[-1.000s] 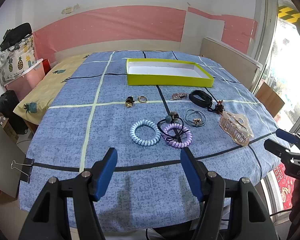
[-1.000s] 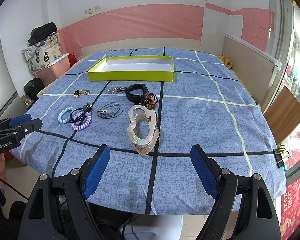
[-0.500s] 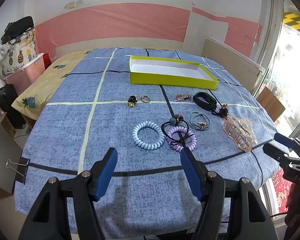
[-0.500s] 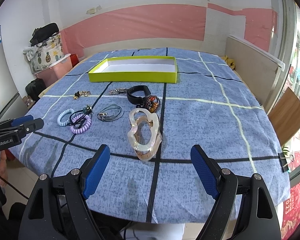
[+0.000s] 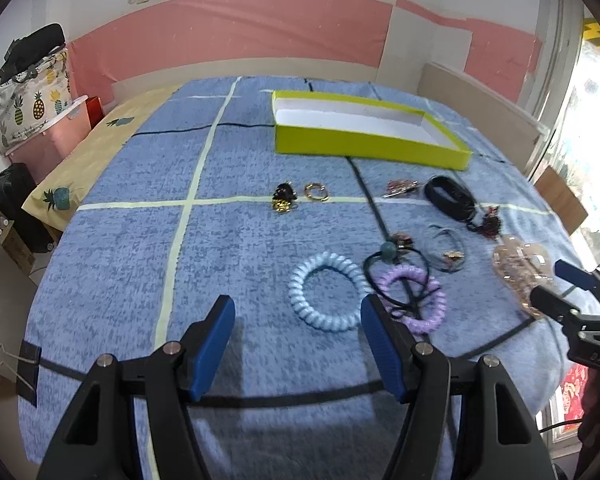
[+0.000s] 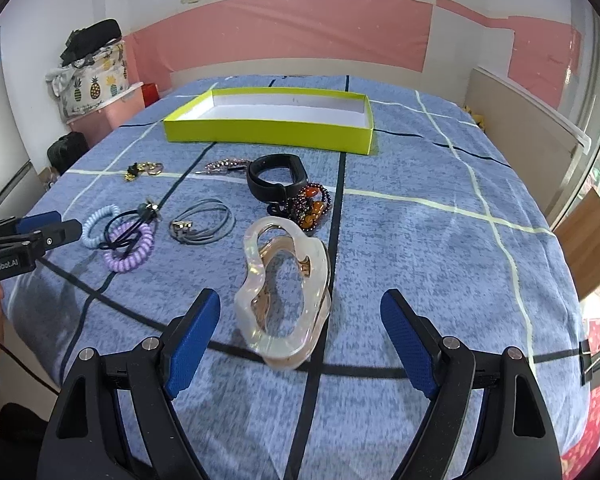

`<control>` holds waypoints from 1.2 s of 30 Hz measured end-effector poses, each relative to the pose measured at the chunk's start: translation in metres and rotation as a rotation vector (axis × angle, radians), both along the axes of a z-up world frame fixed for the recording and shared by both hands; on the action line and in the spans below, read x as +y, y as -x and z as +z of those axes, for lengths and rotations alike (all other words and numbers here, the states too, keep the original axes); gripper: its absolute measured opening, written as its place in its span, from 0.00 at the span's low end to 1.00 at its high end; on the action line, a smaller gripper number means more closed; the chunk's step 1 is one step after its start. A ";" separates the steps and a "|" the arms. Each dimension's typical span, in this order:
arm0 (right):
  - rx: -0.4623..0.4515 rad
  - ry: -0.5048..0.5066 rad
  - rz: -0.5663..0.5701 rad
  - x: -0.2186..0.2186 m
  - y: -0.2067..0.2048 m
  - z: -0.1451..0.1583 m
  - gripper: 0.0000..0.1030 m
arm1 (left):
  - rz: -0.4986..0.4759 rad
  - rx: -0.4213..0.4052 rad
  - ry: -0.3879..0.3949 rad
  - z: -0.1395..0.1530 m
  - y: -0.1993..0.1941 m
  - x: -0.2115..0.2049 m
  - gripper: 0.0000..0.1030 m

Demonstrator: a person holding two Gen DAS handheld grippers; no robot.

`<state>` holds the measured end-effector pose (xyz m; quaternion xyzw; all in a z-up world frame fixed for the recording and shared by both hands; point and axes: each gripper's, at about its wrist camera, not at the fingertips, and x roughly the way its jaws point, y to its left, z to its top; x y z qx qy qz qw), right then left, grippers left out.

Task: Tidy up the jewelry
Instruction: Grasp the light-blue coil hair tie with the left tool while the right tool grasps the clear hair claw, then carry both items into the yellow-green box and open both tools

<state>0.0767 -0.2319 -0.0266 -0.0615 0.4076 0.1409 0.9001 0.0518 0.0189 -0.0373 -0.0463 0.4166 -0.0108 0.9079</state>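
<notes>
A yellow-green tray (image 5: 364, 145) (image 6: 260, 132) with a white floor sits empty at the far middle of the blue cloth table. Jewelry lies in front of it: a light blue coil band (image 5: 325, 297), a purple coil band (image 5: 416, 298), a black bracelet (image 6: 277, 177), a beaded bracelet (image 6: 313, 208), a clear hair claw (image 6: 285, 288), grey hair ties (image 6: 204, 221) and small gold pieces (image 5: 301, 197). My left gripper (image 5: 298, 340) is open, just short of the blue coil. My right gripper (image 6: 300, 340) is open, just short of the clear claw.
The table's near edge runs under both grippers. Binder clips (image 5: 20, 364) hold the cloth at the corners. A pineapple-print bag (image 5: 28, 100) and pink bin stand at the far left. A board (image 6: 528, 120) leans along the right side by the window.
Both grippers have moved forward and lower over the table, so the jewelry looks nearer. Both stay open and empty.
</notes>
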 end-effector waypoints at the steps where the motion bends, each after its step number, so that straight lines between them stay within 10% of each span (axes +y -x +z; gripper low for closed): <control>1: 0.001 0.000 -0.003 0.000 -0.002 -0.001 0.77 | 0.005 0.005 -0.005 -0.002 -0.003 0.001 0.66; 6: 0.007 0.008 -0.012 0.000 -0.008 -0.005 0.47 | 0.014 0.037 -0.040 -0.010 -0.016 0.001 0.49; 16: -0.005 0.019 -0.012 0.001 -0.010 -0.005 0.43 | -0.033 0.020 -0.077 -0.009 -0.024 -0.011 0.10; 36: -0.056 -0.011 -0.016 -0.003 0.013 0.012 0.42 | -0.057 -0.060 -0.040 0.011 -0.001 -0.001 0.09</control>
